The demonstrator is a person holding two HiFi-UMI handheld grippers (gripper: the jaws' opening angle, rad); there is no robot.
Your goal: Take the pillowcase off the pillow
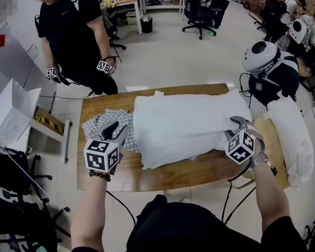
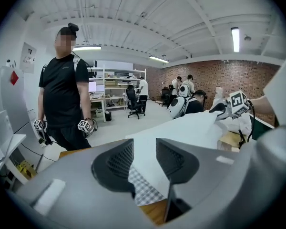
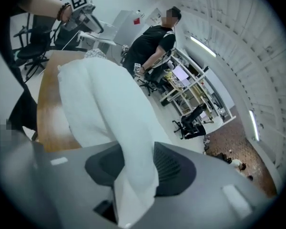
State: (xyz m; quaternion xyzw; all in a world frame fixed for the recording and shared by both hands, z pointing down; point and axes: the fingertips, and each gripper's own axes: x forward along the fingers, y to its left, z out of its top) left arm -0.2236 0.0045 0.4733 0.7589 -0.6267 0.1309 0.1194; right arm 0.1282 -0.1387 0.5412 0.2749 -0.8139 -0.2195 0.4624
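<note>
A white pillow [image 1: 184, 125] lies across the wooden table [image 1: 199, 172]. The checked pillowcase [image 1: 94, 124] lies flat at the pillow's left end, partly under it. My left gripper [image 1: 115, 131] hovers over that checked cloth. In the left gripper view its jaws [image 2: 144, 159] stand apart, with the pillow [image 2: 181, 128] and the checked cloth [image 2: 145, 190] showing through the gap. My right gripper [image 1: 240, 123] is at the pillow's right end. In the right gripper view the jaws [image 3: 133, 168] stand apart with a fold of the white pillow [image 3: 100, 99] lying loose between them.
A person in black [image 1: 73, 35] stands beyond the table's far left corner with a marker-cube gripper in each hand. A second white pillow [image 1: 295, 135] rests on a chair to the right. A person in a white helmet [image 1: 268, 62] sits at the back right. A white box [image 1: 13, 114] stands at the left.
</note>
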